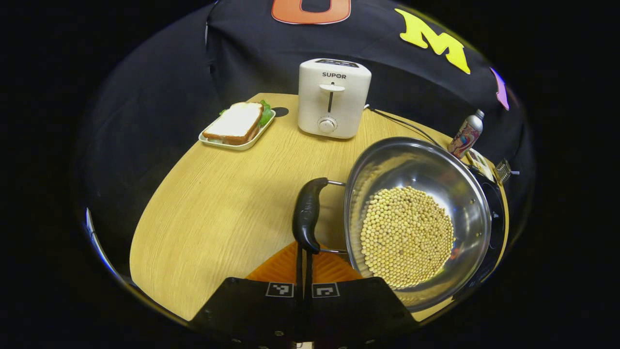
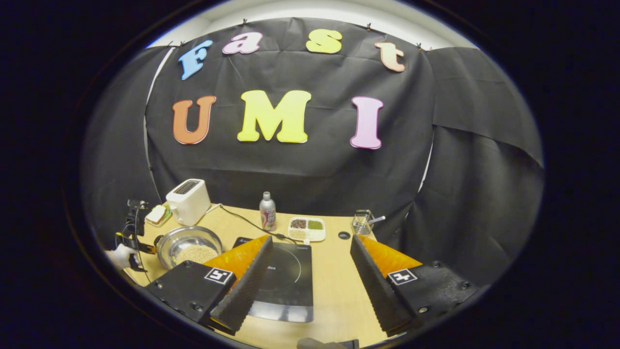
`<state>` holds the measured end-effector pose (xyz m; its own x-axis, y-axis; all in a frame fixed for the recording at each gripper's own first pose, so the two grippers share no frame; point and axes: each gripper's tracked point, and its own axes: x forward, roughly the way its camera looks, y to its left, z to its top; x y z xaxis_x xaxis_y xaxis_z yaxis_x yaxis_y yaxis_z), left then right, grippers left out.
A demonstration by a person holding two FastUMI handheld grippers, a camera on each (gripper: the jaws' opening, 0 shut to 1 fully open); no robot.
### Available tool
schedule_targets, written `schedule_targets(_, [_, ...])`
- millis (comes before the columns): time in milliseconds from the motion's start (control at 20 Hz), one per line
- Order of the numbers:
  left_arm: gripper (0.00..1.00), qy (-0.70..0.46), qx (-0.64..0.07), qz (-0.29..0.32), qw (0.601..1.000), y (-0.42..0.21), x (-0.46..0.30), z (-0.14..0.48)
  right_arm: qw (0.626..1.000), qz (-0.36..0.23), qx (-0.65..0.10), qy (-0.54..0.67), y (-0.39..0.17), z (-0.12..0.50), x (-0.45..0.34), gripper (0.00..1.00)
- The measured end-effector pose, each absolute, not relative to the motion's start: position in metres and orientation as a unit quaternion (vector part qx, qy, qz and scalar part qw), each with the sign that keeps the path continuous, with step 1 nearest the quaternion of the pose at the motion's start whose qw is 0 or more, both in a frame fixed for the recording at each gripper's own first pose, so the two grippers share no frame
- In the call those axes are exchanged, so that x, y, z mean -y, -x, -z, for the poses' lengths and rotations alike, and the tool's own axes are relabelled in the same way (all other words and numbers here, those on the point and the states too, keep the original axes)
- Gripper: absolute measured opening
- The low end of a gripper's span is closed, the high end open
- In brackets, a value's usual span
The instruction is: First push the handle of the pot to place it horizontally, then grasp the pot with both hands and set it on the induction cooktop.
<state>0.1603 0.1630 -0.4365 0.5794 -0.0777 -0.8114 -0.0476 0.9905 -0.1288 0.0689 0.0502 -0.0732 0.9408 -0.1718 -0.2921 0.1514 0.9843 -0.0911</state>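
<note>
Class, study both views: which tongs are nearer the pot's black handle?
Left. The left tongs are closed right at the black handle of the steel pot of soybeans. The right tongs hang open well off, over the black induction cooktop.

The left gripper view sits low and close over the wooden table (image 1: pixel 203 208), looking forward and down along its own gripper (image 1: pixel 304 264), with the pot (image 1: pixel 416 218) very near on its right and the toaster (image 1: pixel 333 97) farther ahead.

The right gripper view stands farther back and higher, facing the booth's back wall across the whole table, its own gripper (image 2: pixel 310 276) framing the induction cooktop (image 2: pixel 286 276).

Both views share the pot (image 2: pixel 189 245), the toaster (image 2: pixel 189 201), the sandwich plate (image 1: pixel 237 127) (image 2: pixel 157 214) and the bottle (image 1: pixel 466 133) (image 2: pixel 267 211); the right gripper view also takes in the other gripper (image 2: pixel 133 242) at its far left.
</note>
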Motion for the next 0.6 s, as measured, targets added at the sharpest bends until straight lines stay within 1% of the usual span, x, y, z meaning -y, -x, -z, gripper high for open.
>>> schedule_targets(100, [0.00,0.066,-0.458,0.008,0.887,-0.166,-0.164,0.436,0.984,0.080,-0.155,0.036,-0.069,0.075,-0.053,1.00])
schedule_targets(150, [0.10,0.065,-0.457,0.009,0.887,-0.168,-0.166,0.436,0.984,0.079,-0.157,0.036,-0.069,0.076,-0.054,1.00])
schedule_targets(200, [0.10,0.064,-0.456,0.010,0.887,-0.171,-0.165,0.435,0.984,0.078,-0.158,0.037,-0.070,0.076,-0.056,1.00])
schedule_targets(250, [0.00,0.061,-0.456,0.012,0.888,-0.175,-0.166,0.436,0.983,0.076,-0.160,0.038,-0.071,0.078,-0.058,1.00])
schedule_targets(400, [0.00,0.051,-0.454,0.010,0.890,-0.181,-0.171,0.434,0.983,0.070,-0.162,0.040,-0.075,0.081,-0.064,1.00])
schedule_targets(450, [0.10,0.054,-0.455,0.008,0.889,-0.180,-0.173,0.434,0.983,0.068,-0.164,0.040,-0.078,0.084,-0.067,1.00])
schedule_targets(500, [0.00,0.057,-0.454,0.008,0.889,-0.176,-0.173,0.432,0.983,0.063,-0.170,0.039,-0.080,0.089,-0.071,1.00])
schedule_targets(550, [0.10,0.060,-0.446,0.012,0.893,-0.176,-0.174,0.427,0.982,0.055,-0.175,0.036,-0.083,0.094,-0.076,1.00])
schedule_targets(600, [0.00,0.061,-0.434,0.024,0.898,-0.173,-0.175,0.425,0.982,0.048,-0.181,0.034,-0.086,0.099,-0.081,1.00])
